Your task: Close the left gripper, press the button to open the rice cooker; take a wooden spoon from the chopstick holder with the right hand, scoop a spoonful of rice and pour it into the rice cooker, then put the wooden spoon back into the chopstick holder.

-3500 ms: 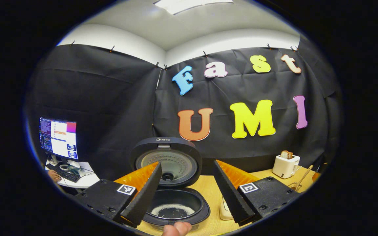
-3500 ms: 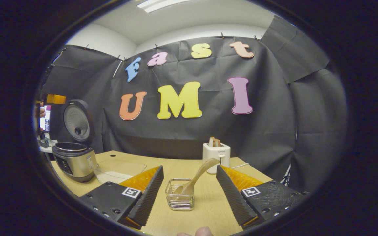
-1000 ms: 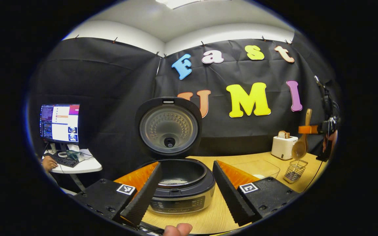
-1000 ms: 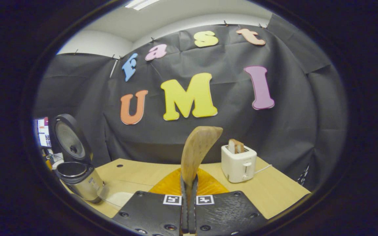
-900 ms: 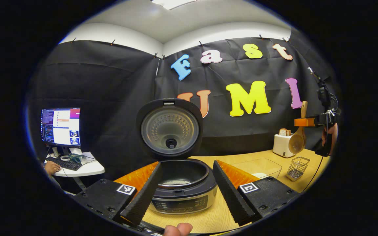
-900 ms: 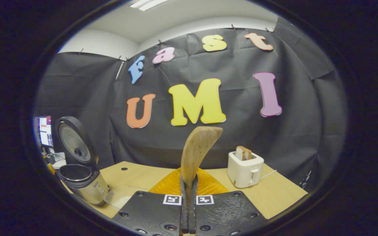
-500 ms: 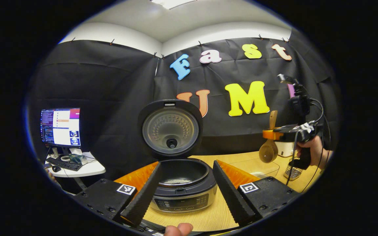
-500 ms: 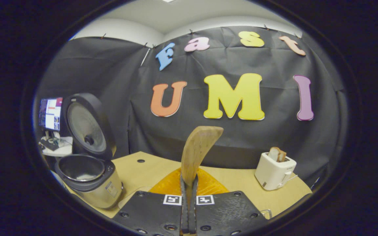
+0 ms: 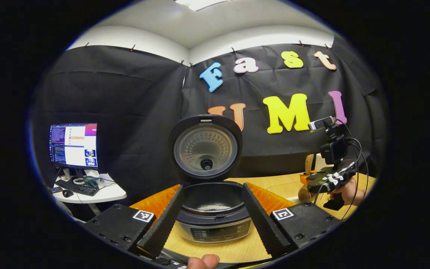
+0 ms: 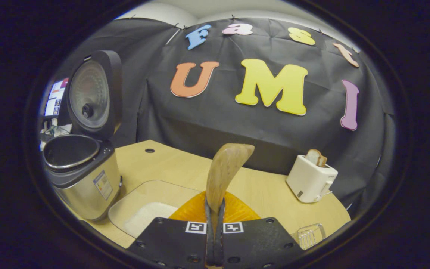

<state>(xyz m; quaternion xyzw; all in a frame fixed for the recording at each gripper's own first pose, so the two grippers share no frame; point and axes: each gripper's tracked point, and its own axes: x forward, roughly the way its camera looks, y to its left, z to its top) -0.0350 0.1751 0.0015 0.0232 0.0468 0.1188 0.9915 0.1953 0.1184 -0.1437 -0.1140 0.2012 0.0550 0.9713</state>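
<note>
The rice cooker [image 9: 215,224] stands between the fingers of my open left gripper [image 9: 213,186], its lid [image 9: 205,147] raised and a little rice in the pot. My right gripper [image 10: 215,204] is shut on the wooden spoon [image 10: 224,172], whose handle rises in front of the camera. In the left gripper view a hand holds the right gripper [image 9: 314,182] low over the table at the right. There the spoon [image 9: 308,163] stands upright with its bowl down near the clear rice container [image 9: 280,185]. That container [image 10: 144,209] lies just ahead and left, beside the cooker [image 10: 82,179].
A white toaster [image 10: 310,179] with bread stands at the back right of the wooden table [image 10: 185,164]. The wire chopstick holder [image 10: 310,234] sits at the lower right. A monitor [image 9: 74,145] and a keyboard are on a side table to the left. A fingertip [image 9: 202,260] shows at the bottom edge.
My right gripper has carried the spoon left and down, from above the chopstick holder to just over the rice container. The left gripper stays open in front of the cooker.
</note>
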